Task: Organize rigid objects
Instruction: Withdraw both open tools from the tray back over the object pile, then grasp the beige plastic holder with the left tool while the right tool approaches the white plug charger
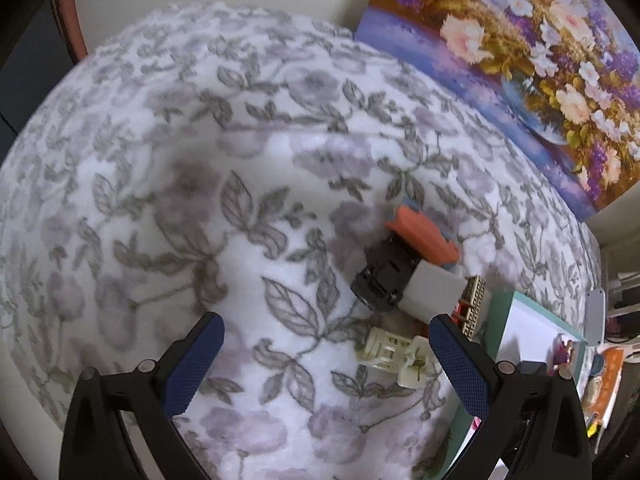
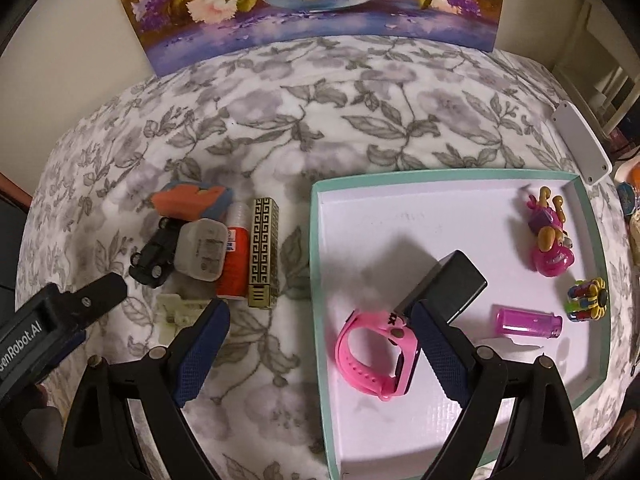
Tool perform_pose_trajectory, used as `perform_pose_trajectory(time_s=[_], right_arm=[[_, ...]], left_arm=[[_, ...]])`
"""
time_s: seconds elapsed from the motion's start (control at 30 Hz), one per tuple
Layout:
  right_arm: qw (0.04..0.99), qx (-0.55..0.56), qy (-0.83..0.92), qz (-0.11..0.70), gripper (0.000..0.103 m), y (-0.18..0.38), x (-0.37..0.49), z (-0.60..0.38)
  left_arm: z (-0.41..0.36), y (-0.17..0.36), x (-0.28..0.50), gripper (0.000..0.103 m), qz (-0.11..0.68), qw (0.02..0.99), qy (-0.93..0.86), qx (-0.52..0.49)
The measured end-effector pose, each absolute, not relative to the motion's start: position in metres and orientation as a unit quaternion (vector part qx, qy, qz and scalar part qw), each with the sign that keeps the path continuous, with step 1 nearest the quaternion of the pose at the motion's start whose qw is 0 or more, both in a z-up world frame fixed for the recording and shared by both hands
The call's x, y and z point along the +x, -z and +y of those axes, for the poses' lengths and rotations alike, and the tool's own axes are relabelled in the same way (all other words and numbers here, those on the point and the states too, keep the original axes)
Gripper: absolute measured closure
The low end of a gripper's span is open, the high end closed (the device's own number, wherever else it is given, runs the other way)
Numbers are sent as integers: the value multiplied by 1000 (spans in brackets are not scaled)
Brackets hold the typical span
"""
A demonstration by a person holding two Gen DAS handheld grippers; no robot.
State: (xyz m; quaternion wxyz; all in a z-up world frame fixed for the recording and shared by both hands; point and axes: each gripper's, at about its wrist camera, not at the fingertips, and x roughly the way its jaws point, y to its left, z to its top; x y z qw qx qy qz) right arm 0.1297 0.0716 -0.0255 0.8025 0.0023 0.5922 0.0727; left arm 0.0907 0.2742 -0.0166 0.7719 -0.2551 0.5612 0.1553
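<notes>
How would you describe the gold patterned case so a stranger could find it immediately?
Start at the teal-rimmed tray on the floral blanket. Left of it lies a cluster of small objects. The gold case is the cluster's nearest piece to the tray, beside an orange-red bottle: a tall box with a black maze pattern.

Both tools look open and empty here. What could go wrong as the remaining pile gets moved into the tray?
The pile is packed tight: the white adapter leans on the black toy car, so grabbing one may drag the other. The soft blanket could let pieces tip. The left tool hovers nearest the cream part.
</notes>
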Motion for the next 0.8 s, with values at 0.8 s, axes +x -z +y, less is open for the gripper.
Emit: perform_pose_trajectory(time_s=[0.8], right_arm=[[802,6,-43,596,10,26,135,31]], left_arm=[[223,41,111,20,585,769,-104,-235]])
